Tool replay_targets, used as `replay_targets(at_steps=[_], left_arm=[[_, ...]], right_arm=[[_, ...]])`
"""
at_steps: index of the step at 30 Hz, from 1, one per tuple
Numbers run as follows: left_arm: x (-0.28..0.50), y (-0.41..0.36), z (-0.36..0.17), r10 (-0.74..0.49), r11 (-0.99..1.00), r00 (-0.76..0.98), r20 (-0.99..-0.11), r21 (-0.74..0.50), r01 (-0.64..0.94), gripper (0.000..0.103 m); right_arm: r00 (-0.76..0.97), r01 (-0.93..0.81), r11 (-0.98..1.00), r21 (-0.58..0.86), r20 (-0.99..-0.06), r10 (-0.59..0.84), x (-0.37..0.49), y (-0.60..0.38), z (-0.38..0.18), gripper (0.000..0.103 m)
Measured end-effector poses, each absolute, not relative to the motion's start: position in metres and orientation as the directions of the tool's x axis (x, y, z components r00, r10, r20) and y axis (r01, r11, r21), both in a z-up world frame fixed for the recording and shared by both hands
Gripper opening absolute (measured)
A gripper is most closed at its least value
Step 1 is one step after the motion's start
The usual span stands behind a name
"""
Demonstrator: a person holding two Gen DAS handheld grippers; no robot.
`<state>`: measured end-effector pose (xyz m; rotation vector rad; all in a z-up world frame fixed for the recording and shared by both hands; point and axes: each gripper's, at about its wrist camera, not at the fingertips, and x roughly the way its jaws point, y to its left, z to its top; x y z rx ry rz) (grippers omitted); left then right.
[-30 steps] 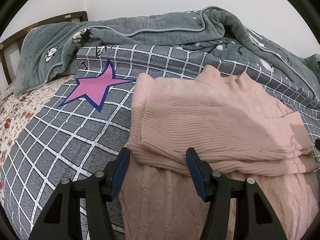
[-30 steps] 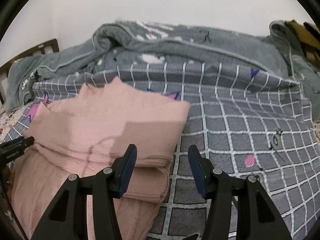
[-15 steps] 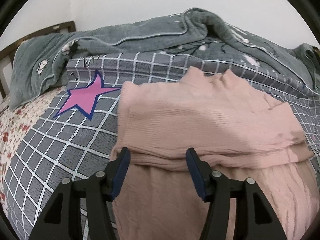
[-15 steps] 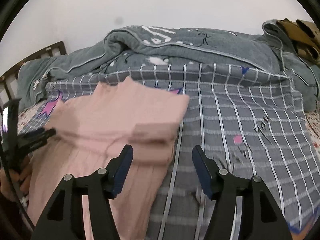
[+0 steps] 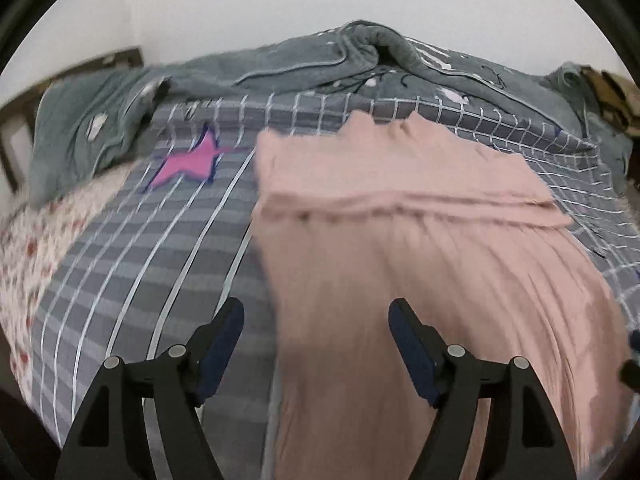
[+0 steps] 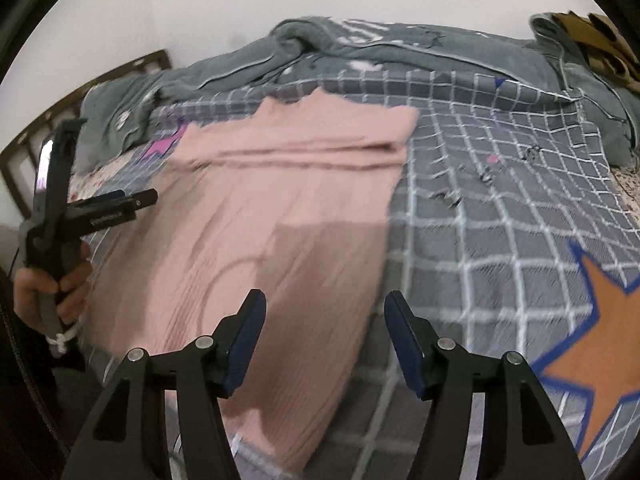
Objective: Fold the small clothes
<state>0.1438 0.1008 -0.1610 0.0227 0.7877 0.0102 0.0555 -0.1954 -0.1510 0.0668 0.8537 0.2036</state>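
A pink knit sweater lies flat on the grey checked bedspread, its sleeves folded across the upper part. It also shows in the right wrist view. My left gripper is open and empty, held above the sweater's lower left edge. My right gripper is open and empty, above the sweater's lower right edge. The left gripper also shows at the left of the right wrist view, held in a hand.
A rumpled grey blanket is piled along the far side of the bed. A pink star and an orange star are printed on the bedspread. A wooden headboard stands at the left. Brown fabric lies far right.
Both grippers have pulled back from the folded sleeves toward the sweater's hem and risen. Both stay open and empty. The sweater has not moved.
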Motion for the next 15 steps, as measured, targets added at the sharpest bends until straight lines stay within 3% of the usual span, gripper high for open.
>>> replay_targets(at_steps=[6,15], left_arm=[[0.081,0.126,-0.169,-0.115,0.992,0.651,-0.75,-0.125,0.031,0.073],[0.047,0.122,-0.2,-0.157,0.986,0.602,-0.783,-0.158,0.052,0.07]], right_arm=[[0.62,-0.154,0.981,0.121,-0.761,0.191,0.028,-0.181,-0.167,0.061],[0.625,-0.13,0.988,0.081,-0.767,0.145,0.012,-0.182,-0.184,0.061]])
